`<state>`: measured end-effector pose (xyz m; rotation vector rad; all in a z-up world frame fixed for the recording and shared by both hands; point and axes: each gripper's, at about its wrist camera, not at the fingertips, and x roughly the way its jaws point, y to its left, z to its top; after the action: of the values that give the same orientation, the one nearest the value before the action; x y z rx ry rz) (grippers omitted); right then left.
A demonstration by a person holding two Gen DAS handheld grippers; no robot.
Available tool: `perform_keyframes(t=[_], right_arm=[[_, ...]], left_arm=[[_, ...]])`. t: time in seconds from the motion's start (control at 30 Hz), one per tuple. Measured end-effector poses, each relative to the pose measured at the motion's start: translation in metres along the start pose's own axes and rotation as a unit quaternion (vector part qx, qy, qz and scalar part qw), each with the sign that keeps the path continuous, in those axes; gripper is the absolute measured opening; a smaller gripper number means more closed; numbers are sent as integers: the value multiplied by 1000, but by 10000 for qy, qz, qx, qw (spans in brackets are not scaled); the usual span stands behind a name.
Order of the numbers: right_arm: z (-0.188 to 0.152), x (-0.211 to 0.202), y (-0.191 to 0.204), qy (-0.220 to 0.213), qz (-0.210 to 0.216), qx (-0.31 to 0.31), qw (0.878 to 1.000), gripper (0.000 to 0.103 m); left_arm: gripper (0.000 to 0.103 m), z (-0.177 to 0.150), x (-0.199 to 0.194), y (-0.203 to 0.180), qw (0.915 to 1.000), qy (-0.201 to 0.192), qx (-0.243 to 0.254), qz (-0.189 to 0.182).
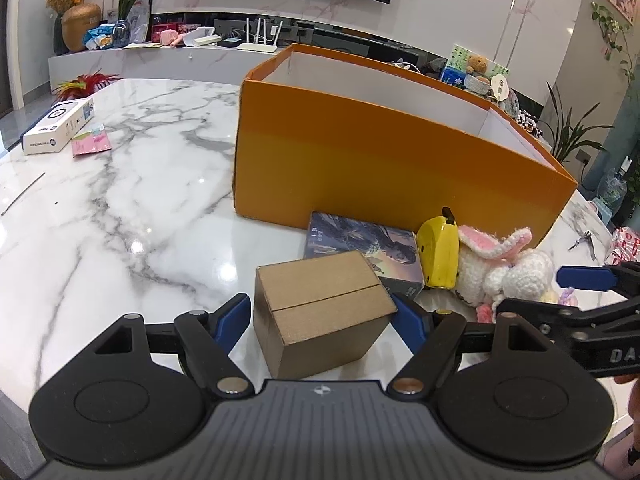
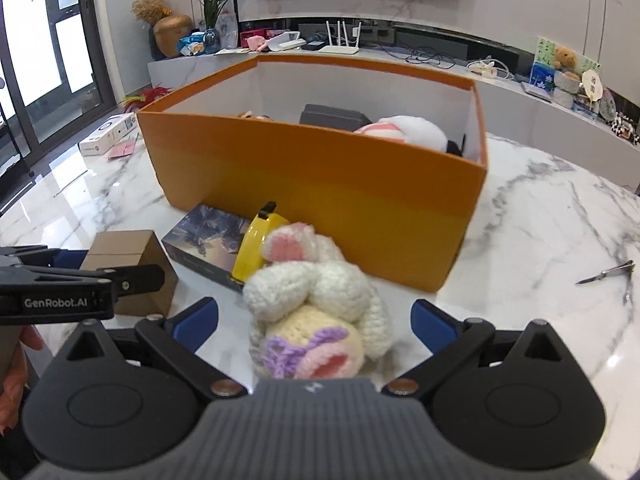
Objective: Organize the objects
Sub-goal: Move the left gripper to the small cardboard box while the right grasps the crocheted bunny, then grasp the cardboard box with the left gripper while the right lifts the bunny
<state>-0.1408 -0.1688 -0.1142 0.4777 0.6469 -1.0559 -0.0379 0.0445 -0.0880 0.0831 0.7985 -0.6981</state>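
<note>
The white lettering "GenRobot.AI" is printed on the black side of the left gripper (image 2: 132, 280), seen at the left edge of the right wrist view. In the left wrist view, the white letters "DA" are shown on the black body of the right gripper (image 1: 576, 280), cut off by the picture's edge. Print on the white carton (image 1: 58, 126) is too small to be read.

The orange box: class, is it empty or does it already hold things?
Not empty. Over the orange box's near wall, the right wrist view shows a plush toy and a dark item inside.
</note>
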Motion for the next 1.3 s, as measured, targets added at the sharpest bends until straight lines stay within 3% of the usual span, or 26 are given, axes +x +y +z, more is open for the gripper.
perform_keyframes(t=[0.37, 0.6, 0.83, 1.0, 1.13, 1.2, 1.27, 1.3], right_arm=[[2, 22, 4, 42, -203, -47, 9998, 102], [-2, 32, 2, 156, -214, -12, 9996, 88], [-3, 36, 1, 147, -198, 80, 9997, 87], [-3, 35, 0, 162, -154, 108, 9997, 81], [-4, 36, -1, 171, -127, 158, 9996, 81], [-4, 36, -1, 170, -115, 178, 9996, 81], [-5, 35, -2, 168, -103, 197, 9996, 80], [-5, 35, -3, 163, -96, 204, 9996, 80]], left_arm=[[91, 0, 9, 8, 9998, 147, -140, -28], [91, -1, 18, 10, 9993, 317, -172, 58], [91, -5, 19, 5, 9994, 247, 31, 222], [92, -9, 25, -4, 9941, 201, 529, 924], [93, -10, 24, -3, 9950, 169, 463, 872], [90, -9, 23, -2, 9949, 206, 472, 862], [76, -8, 21, -1, 9955, 175, 440, 817], [76, -7, 20, 0, 9958, 194, 407, 800]])
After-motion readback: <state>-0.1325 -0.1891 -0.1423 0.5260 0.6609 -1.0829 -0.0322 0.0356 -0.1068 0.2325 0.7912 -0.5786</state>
